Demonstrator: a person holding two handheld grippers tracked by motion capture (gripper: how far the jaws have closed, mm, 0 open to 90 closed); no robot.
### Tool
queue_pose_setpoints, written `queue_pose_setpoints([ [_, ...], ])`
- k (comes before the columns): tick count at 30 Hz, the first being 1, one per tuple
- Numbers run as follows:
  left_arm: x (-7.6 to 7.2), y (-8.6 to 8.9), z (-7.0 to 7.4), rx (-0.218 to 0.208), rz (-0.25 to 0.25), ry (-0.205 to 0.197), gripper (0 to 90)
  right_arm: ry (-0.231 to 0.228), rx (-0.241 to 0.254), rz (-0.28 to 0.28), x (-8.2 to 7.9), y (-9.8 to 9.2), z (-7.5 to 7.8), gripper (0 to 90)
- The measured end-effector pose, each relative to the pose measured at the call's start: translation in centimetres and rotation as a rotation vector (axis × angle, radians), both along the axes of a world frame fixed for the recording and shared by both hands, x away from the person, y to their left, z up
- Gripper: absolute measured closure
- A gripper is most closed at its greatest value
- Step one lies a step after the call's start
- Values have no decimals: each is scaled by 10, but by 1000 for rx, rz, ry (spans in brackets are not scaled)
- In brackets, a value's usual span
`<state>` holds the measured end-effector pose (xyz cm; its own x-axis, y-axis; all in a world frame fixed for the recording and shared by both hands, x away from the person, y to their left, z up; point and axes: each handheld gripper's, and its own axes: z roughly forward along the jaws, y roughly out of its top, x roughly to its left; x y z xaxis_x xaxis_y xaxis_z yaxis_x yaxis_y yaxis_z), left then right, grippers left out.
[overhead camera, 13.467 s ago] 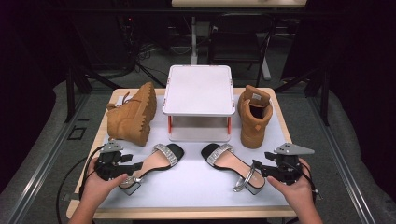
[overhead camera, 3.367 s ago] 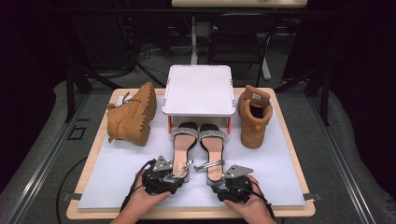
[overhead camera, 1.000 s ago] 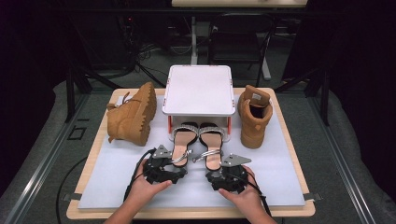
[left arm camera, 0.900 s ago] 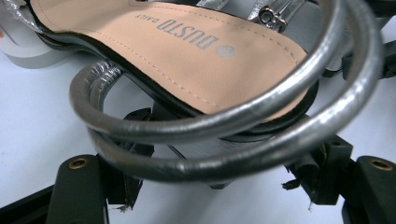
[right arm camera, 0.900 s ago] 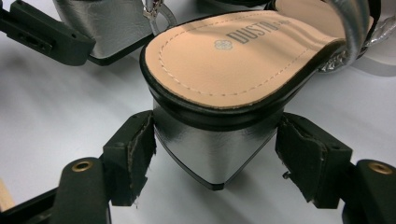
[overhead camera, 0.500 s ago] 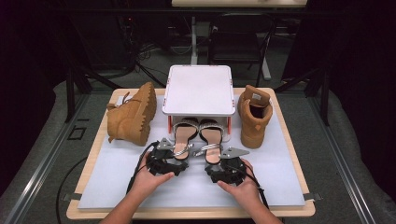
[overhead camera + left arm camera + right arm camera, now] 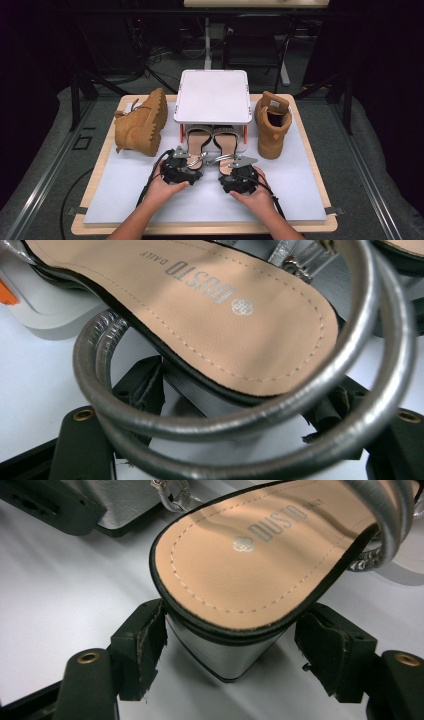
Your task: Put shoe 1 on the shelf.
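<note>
Two sandals going toe-first under the white shelf (image 7: 212,95), between the boots.
Left gripper (image 7: 181,169) and right gripper (image 7: 239,176) each straddle a heel with jaws spread, pads off the left sandal (image 7: 200,315) and right sandal (image 7: 260,555); next, probably withdrawal. Toes are hidden beneath the shelf.

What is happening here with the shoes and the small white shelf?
A person holds a gripper in each hand. The left gripper and the right gripper each have a silver block-heel sandal by its heel: the left sandal and the right sandal. The toes lie under the white shelf. Two tan boots flank it.
</note>
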<state>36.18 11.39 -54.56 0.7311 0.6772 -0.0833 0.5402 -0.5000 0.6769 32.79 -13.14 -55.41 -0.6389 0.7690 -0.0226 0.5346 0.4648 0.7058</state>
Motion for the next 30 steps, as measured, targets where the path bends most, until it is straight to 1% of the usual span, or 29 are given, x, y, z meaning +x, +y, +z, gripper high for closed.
queue_pose_setpoints([
  [2, -1, -1, -3, 12, -1, -4, 289, -15, -8, -2, 0, 1, -3, 285],
  [5, -3, -3, -7, 54, 3, -5, 291, -15, -15, -6, -1, 2, -5, 285],
  [6, -3, -3, -7, 53, 5, -4, 292, -9, -12, -8, -1, 1, -6, 286],
  [8, -4, -2, -7, 42, 17, -8, 294, -10, -7, -15, -2, 1, -6, 286],
  [10, -6, 0, -8, 19, 29, -6, 299, -15, 0, -20, -3, 1, -6, 289],
  [11, -8, 2, -7, 12, 29, 2, 304, -14, 0, -26, -4, 1, -6, 293],
  [12, -9, 4, -8, 4, 39, -1, 312, -15, 4, -26, -5, 0, -6, 297],
  [14, -13, 7, -7, -8, 59, -3, 323, -11, 15, -34, -7, -2, -6, 334],
  [16, -20, 12, -6, -35, 79, 3, 332, -4, 25, -45, -12, -5, -6, 342],
  [17, -24, 14, -4, -44, 83, 0, 334, 2, 22, -45, -15, -8, -5, 350],
  [19, -30, 17, 0, -55, 90, -14, 376, 6, 21, -56, -21, -12, -3, 398],
  [20, -33, 17, 3, -65, 91, -27, 412, 6, 22, -59, -25, -14, -1, 439],
  [21, -36, 18, 5, -78, 94, -38, 454, 3, 44, -70, -28, -16, 1, 481],
  [22, -39, 18, 8, -89, 93, -41, 480, 14, 68, -75, -31, -19, 4, 513],
  [23, -41, 18, 9, -101, 93, -40, 507, 22, 107, -88, -33, -20, 7, 544],
  [24, -42, 18, 10, -92, 95, -43, 541, 32, 137, -97, -34, -21, 10, 592],
  [25, -44, 17, 9, -90, 108, -47, 573, 34, 163, -99, -36, -21, 13, 625],
  [26, -45, 16, 8, -81, 122, -53, 608, 29, 177, -98, -37, -21, 14, 666],
  [27, -45, 17, 9, -74, 120, -49, 655, 21, 172, -90, -38, -19, 16, 716],
  [28, -45, 17, 8, -80, 120, -35, 694, 16, 173, -87, -39, -18, 16, 746],
  [30, -45, 17, 7, -102, 120, -15, 764, 19, 169, -71, -40, -15, 16, 803],
])
